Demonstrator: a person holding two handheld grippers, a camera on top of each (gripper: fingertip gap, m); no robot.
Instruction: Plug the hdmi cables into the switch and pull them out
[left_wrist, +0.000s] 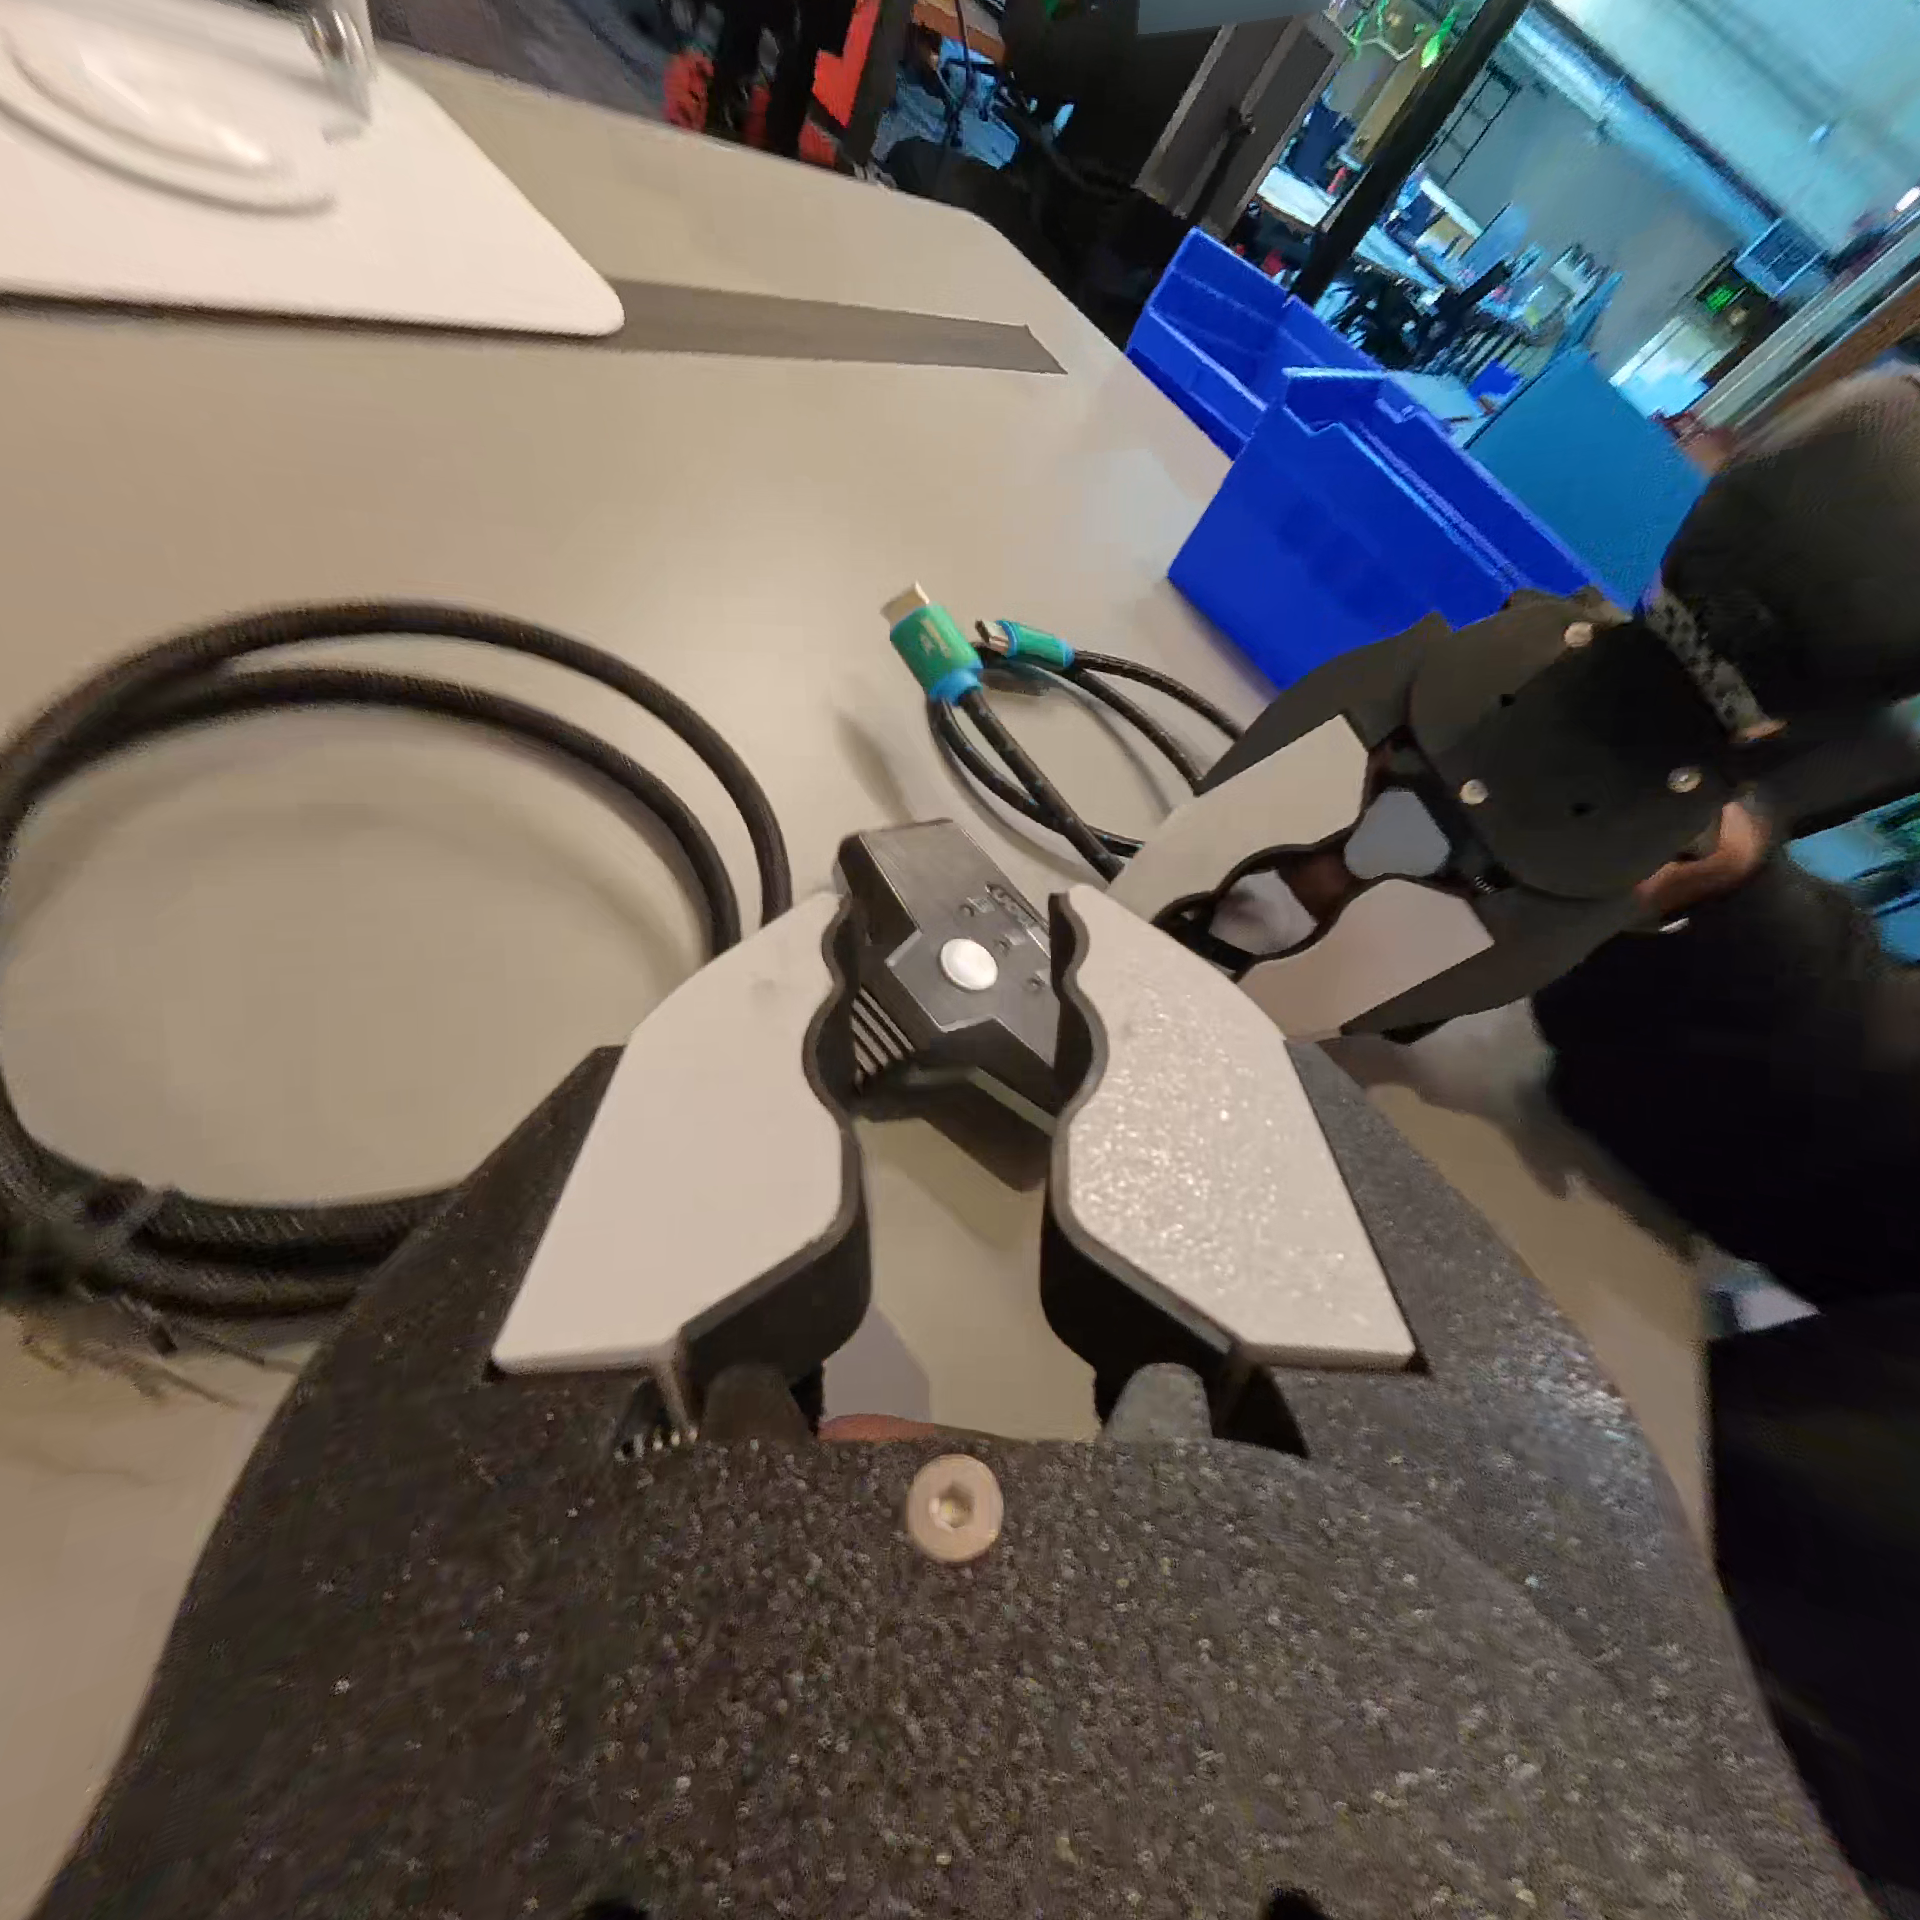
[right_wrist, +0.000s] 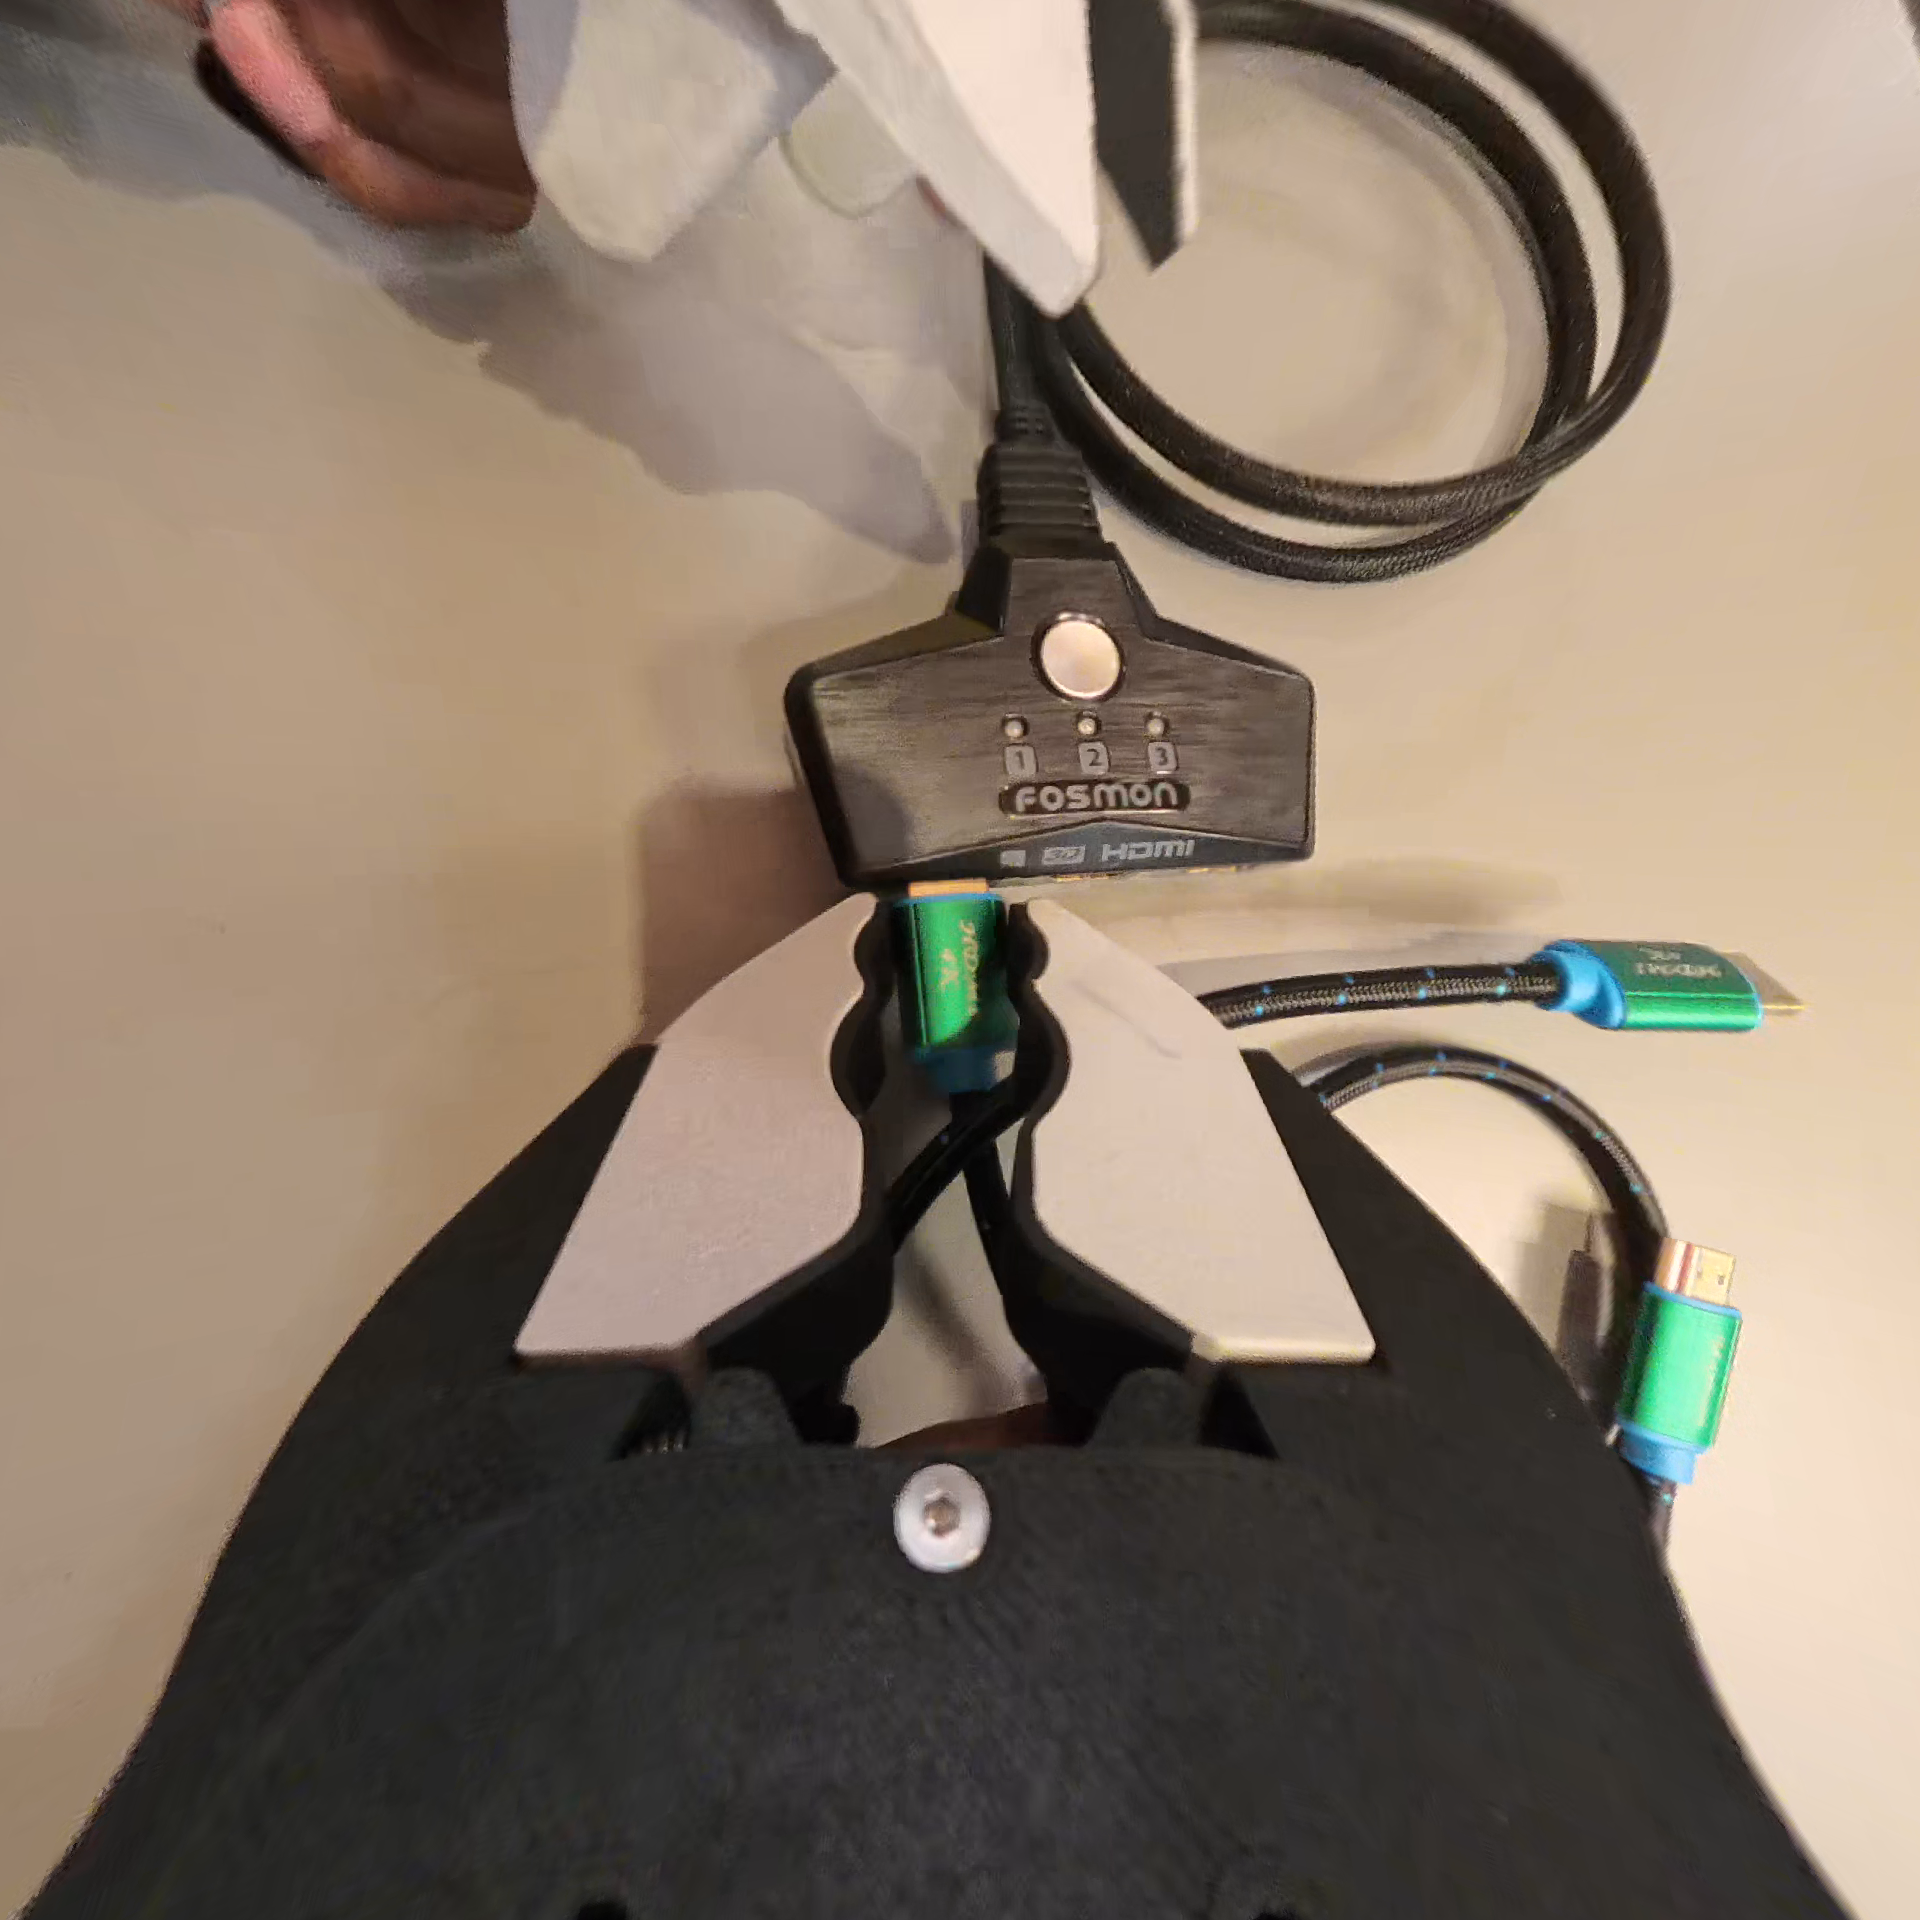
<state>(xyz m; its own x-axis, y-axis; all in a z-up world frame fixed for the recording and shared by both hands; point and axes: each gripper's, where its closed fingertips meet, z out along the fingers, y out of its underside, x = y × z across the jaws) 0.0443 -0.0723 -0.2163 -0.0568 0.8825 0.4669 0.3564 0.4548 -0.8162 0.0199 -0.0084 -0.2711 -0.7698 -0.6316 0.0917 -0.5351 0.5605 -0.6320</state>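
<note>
A black HDMI switch (right_wrist: 1049, 748) lies flat on the grey table (left_wrist: 520, 499); its thick black braided cable (right_wrist: 1558, 364) coils behind it. My right gripper (right_wrist: 945, 925) is shut on a green HDMI plug (right_wrist: 951, 987), whose gold tip sits at the mouth of the switch's left port; I cannot tell how deep. Two more green plugs (right_wrist: 1683, 987) (right_wrist: 1678, 1371) lie loose to the right. My left gripper (left_wrist: 945, 914) has its fingers apart, and the switch (left_wrist: 956, 966) shows between the tips. In the right wrist view the left gripper (right_wrist: 1101, 270) is blurred, over the cable behind the switch.
A white mat (left_wrist: 312, 239) with a clear glass object lies at the table's far left, beside a dark strip (left_wrist: 831, 332). Blue bins (left_wrist: 1351, 520) stand past the table's right edge. A person's hand (right_wrist: 364, 125) holds the left gripper. The grippers' ends are close to 9 cm from one another.
</note>
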